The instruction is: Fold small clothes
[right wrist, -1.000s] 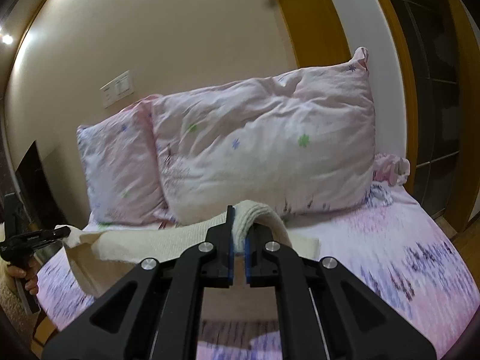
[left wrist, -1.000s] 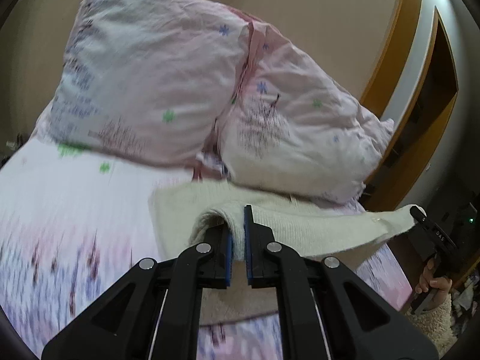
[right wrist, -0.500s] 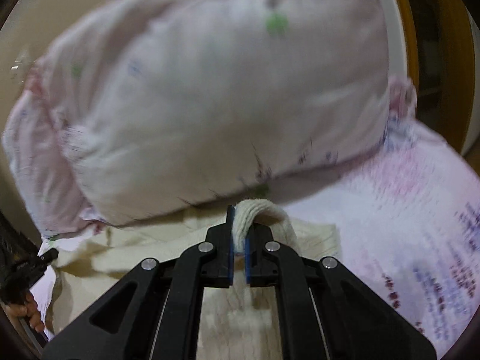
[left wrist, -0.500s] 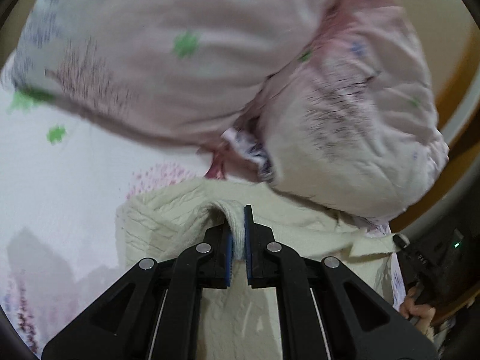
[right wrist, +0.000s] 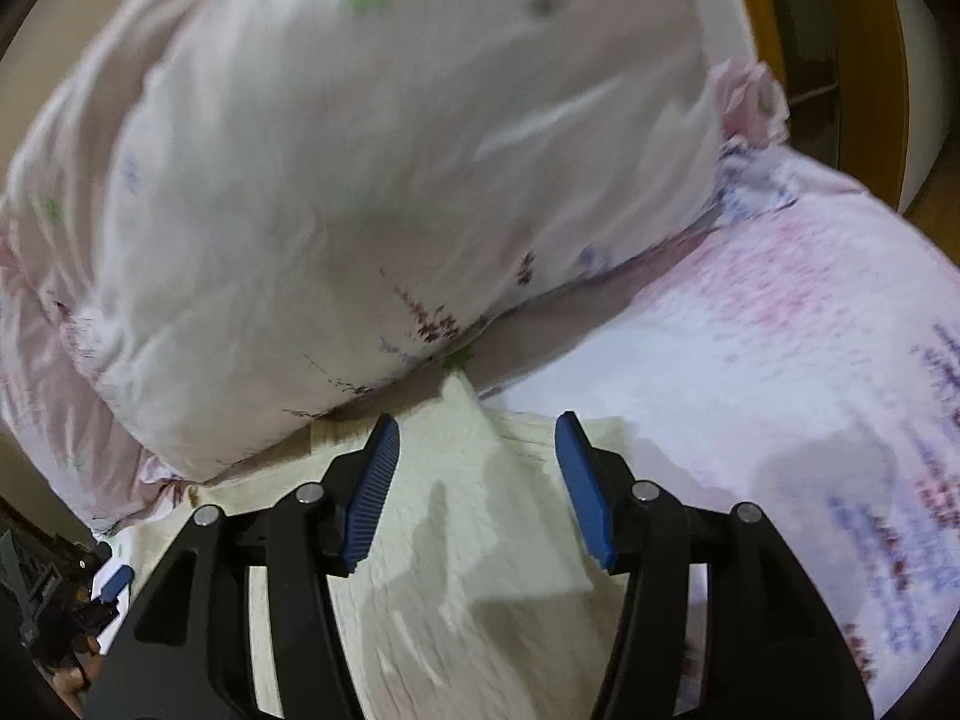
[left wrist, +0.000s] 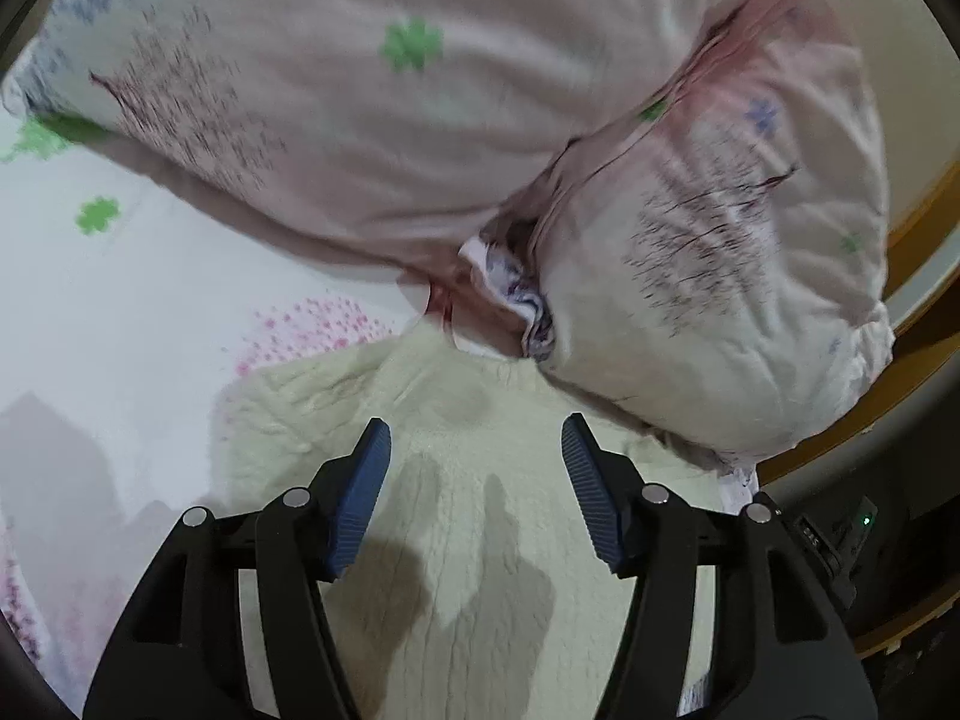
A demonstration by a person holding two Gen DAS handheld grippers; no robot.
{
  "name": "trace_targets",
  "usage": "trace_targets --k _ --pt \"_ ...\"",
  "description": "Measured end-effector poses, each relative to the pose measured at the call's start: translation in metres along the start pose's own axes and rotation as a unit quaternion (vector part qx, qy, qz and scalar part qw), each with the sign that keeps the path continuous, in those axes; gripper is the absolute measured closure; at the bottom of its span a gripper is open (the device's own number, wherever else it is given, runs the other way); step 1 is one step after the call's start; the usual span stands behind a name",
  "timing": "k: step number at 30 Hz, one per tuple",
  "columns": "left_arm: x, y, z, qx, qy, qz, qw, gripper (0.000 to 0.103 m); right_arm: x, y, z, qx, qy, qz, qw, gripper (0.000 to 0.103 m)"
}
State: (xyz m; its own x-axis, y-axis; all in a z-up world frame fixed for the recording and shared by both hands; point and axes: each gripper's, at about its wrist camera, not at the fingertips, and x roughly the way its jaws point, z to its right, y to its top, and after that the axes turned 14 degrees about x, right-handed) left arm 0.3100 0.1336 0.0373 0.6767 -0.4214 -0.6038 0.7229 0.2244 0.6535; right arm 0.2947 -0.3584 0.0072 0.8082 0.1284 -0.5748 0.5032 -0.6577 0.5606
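Note:
A cream knitted garment [left wrist: 480, 516] lies flat on the bed, its far edge against the pillows. It also shows in the right wrist view [right wrist: 468, 540], with a pointed corner near the pillow. My left gripper [left wrist: 474, 438] is open and empty just above the garment. My right gripper [right wrist: 474, 438] is open and empty above the garment's other end. The left gripper shows at the lower left of the right wrist view [right wrist: 90, 594], and part of the right gripper at the right edge of the left wrist view [left wrist: 840, 534].
Two pink-and-white flowered pillows [left wrist: 420, 108] [left wrist: 732, 264] lean at the head of the bed, close beyond the garment. The flowered bedsheet [right wrist: 810, 360] spreads to the sides. A wooden door frame [right wrist: 864, 60] stands beyond the bed.
Both grippers lowered the garment onto the bed near the pillows, then opened and let go of its edge. The garment now lies flat.

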Motion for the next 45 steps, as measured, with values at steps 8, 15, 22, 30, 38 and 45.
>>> trace_targets --k 8,15,22,30,38,45 --pt "-0.048 -0.038 -0.001 0.042 0.041 -0.004 0.9982 0.046 -0.038 -0.026 0.036 -0.048 0.010 -0.039 0.998 0.068" --pt "-0.053 -0.068 0.002 0.075 0.073 -0.031 0.9940 0.055 -0.034 -0.042 0.039 -0.069 0.005 -0.075 0.995 0.076" --pt "-0.043 -0.080 0.007 0.090 0.084 -0.059 0.9906 0.085 -0.036 -0.052 0.036 -0.083 0.008 -0.073 0.994 0.092" --pt "-0.060 -0.080 0.005 0.092 0.063 -0.050 0.9924 0.097 -0.064 -0.055 0.031 -0.091 0.018 -0.046 0.995 0.094" --pt "-0.054 -0.088 -0.002 0.089 0.065 -0.059 0.9922 0.098 -0.050 -0.064 0.040 -0.094 -0.037 -0.058 0.993 0.098" --pt "-0.052 -0.086 -0.001 0.086 0.063 -0.058 0.9926 0.096 -0.062 -0.060 0.043 -0.079 -0.011 -0.055 0.995 0.076"
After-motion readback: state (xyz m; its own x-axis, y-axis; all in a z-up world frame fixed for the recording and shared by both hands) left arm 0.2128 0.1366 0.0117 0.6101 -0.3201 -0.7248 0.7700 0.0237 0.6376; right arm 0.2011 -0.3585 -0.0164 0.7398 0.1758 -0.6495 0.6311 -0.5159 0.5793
